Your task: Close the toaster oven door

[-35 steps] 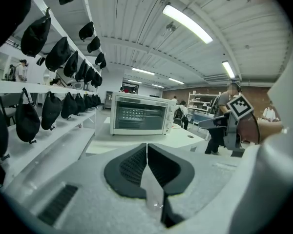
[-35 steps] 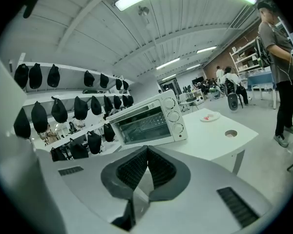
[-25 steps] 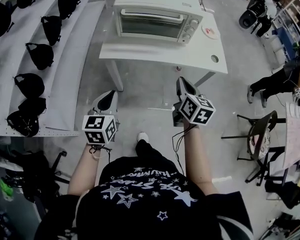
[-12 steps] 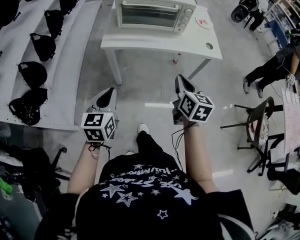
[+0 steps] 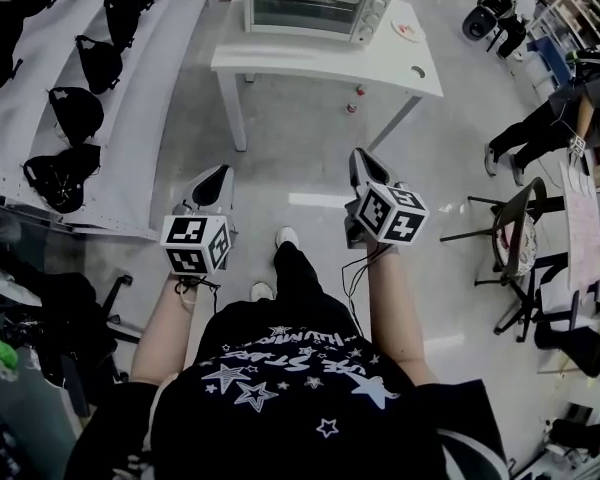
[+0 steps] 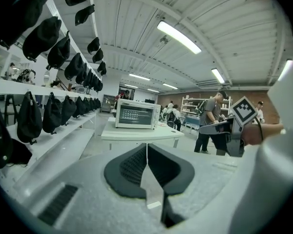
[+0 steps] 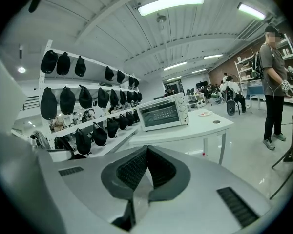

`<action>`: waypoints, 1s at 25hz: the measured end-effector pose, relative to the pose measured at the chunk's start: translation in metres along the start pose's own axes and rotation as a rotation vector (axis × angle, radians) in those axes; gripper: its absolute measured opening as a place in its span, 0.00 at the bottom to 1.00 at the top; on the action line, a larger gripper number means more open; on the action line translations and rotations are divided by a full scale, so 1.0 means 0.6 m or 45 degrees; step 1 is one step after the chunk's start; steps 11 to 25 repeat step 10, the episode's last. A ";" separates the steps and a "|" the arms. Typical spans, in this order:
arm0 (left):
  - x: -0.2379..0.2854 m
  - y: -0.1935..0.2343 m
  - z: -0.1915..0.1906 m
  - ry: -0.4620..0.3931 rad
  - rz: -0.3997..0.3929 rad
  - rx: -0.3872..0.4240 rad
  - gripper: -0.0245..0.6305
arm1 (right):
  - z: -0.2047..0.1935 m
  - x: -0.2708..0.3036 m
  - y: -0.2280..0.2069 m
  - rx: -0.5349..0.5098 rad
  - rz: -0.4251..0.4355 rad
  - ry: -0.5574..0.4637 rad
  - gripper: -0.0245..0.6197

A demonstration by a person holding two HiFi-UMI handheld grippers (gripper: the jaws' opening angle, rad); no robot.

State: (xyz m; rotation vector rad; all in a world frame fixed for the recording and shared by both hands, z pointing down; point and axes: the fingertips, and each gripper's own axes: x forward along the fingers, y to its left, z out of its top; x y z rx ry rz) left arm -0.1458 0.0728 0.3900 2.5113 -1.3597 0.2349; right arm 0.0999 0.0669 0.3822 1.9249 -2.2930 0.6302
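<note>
At the far end of the floor [image 5: 310,153], on the back left part of a white tabletop [image 5: 330,68], stands the toaster oven [image 5: 316,2]. Its glass door is upright and flush with the front, with the handle along the top. The tabletop's near edge runs free, with bare floor between it and the person, and both claws hang well short of it, out over that floor. The left claw [image 5: 213,176] has its jaws pressed together with nothing between them, and so does the right claw [image 5: 361,160] (in each gripper view the dark ribbed pads meet in a single seam). Room narrows at the sides. A long white shelf [image 5: 130,148] hung with black bags [image 5: 98,60] runs along the left, its near end close to the left claw. A dark chair [image 5: 510,236] stands to the right, well apart from the right claw. Farther right a person [image 5: 555,123] stands, partly cut off by the frame edge. The oven's back is cut off by the head view's upper edge, and its knobs show only as pale dots. On the tabletop's right part are a small plate [image 5: 407,31] and a round hole [image 5: 417,71]; what lies on the plate is too small to tell. A small red-topped thing [image 5: 356,95] on the floor under the tabletop is too small to name.
</note>
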 end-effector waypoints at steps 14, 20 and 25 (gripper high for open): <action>-0.053 -0.024 -0.045 0.032 -0.023 -0.018 0.07 | -0.045 -0.064 0.024 -0.012 0.004 -0.008 0.04; -0.053 -0.024 -0.045 0.032 -0.023 -0.018 0.07 | -0.045 -0.064 0.024 -0.012 0.004 -0.008 0.04; -0.053 -0.024 -0.045 0.032 -0.023 -0.018 0.07 | -0.045 -0.064 0.024 -0.012 0.004 -0.008 0.04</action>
